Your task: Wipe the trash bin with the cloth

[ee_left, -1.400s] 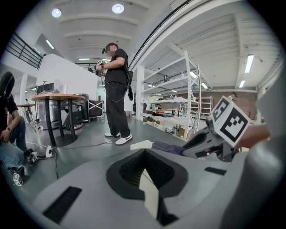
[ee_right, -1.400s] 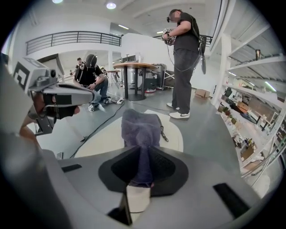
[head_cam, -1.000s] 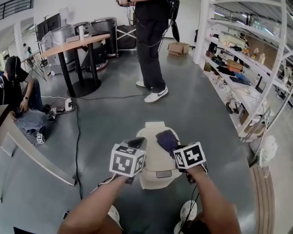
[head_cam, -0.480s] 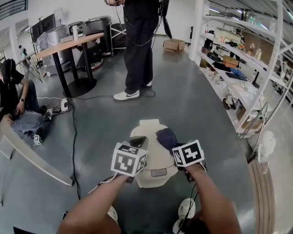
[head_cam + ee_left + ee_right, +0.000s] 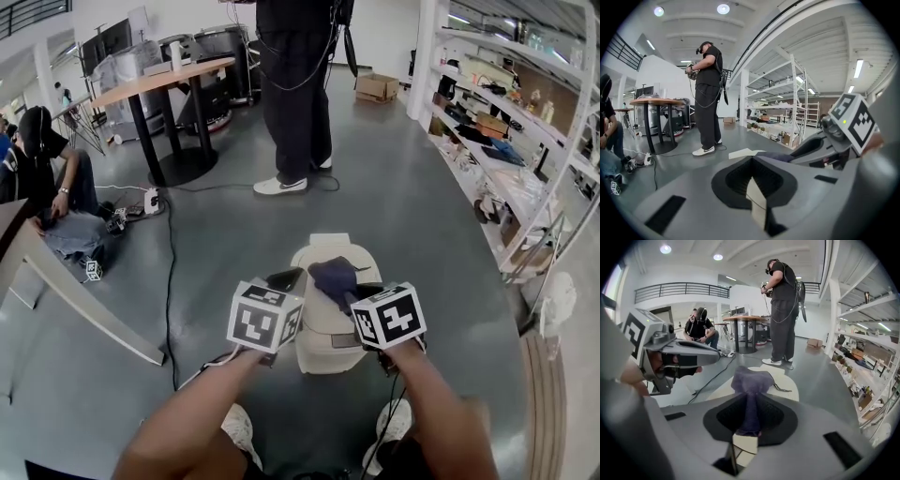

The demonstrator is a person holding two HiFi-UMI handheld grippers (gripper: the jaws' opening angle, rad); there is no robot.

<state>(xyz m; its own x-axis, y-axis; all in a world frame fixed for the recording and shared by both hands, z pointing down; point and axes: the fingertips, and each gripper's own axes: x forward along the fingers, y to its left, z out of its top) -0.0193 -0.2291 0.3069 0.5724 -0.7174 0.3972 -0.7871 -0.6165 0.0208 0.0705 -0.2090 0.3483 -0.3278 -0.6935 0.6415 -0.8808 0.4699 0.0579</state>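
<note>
A cream trash bin [image 5: 323, 328] stands on the grey floor just in front of me. On its lid lies a dark purple cloth [image 5: 333, 277], bunched up. My right gripper [image 5: 349, 298] is shut on the cloth; in the right gripper view the cloth [image 5: 751, 378] runs up from between the jaws of the right gripper [image 5: 751, 394] onto the cream lid [image 5: 790, 386]. My left gripper [image 5: 281, 279] hovers at the lid's left edge. In the left gripper view the left gripper [image 5: 753, 158] is shut with nothing in it, and the lid [image 5: 740, 153] shows beyond it.
A person [image 5: 295, 94] stands just beyond the bin. Another person [image 5: 42, 159] sits on the floor at far left near a round table [image 5: 169, 84]. Shelving [image 5: 525, 141] lines the right side. A cable [image 5: 169, 281] runs over the floor to the left.
The right gripper has dragged the cloth a little left, toward the middle of the lid. The standing person has shifted their feet. The left gripper stays beside the lid.
</note>
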